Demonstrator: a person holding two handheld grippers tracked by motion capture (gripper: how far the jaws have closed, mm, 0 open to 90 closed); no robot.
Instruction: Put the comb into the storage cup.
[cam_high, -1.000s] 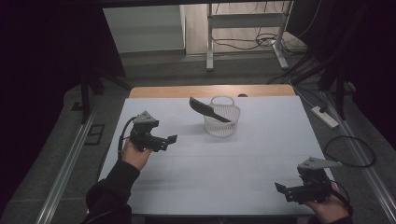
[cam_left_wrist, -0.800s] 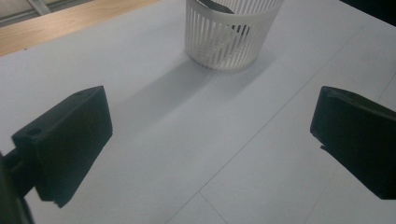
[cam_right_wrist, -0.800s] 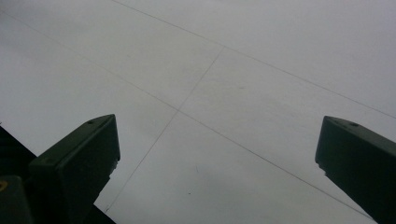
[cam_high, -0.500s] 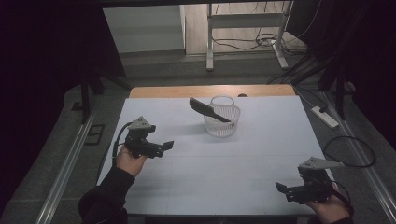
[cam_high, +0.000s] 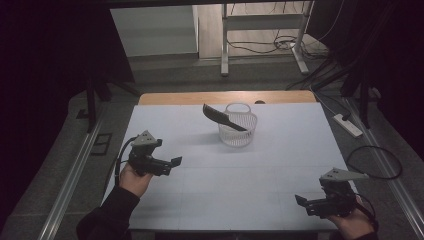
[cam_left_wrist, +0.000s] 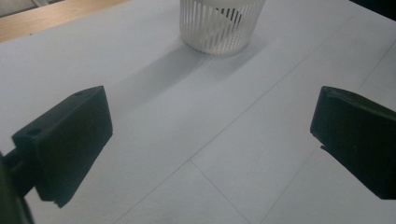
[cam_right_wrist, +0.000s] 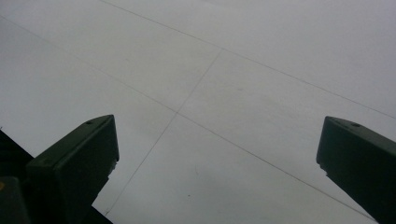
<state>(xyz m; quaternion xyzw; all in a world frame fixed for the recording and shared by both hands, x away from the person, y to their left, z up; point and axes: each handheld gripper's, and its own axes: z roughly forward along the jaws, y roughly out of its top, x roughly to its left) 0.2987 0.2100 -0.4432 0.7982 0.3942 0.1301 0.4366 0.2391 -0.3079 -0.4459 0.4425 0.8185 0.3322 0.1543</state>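
1. Black comb-like tool (cam_high: 222, 117): propped at a slant in the white slatted basket (cam_high: 235, 139), far middle of the table (cam_high: 250, 185), one end sticking up and out past the rim on the left side. Can't tell exactly what kind of tool.
2. Biggest risk, probably: pulling on that high end sideways and tipping the basket. Looks light, nothing pinning it down, so likely to slide or roll over instead of letting go.
3. Also easy to snag the low end on the slats if lifted at the wrong angle. Better drawn out along its own slant.
4. Left gripper (cam_high: 172, 164): wide open, empty, low over the near-left of the table, aimed toward the basket (cam_left_wrist: 219, 32) but well short of it. Long reach from there, so could clip the rim or wall on the way in.
5. Right gripper (cam_high: 301, 201): wide open too, holding nothing, down at the near-right corner, well apart from everything. Too far off to steady the basket in time.
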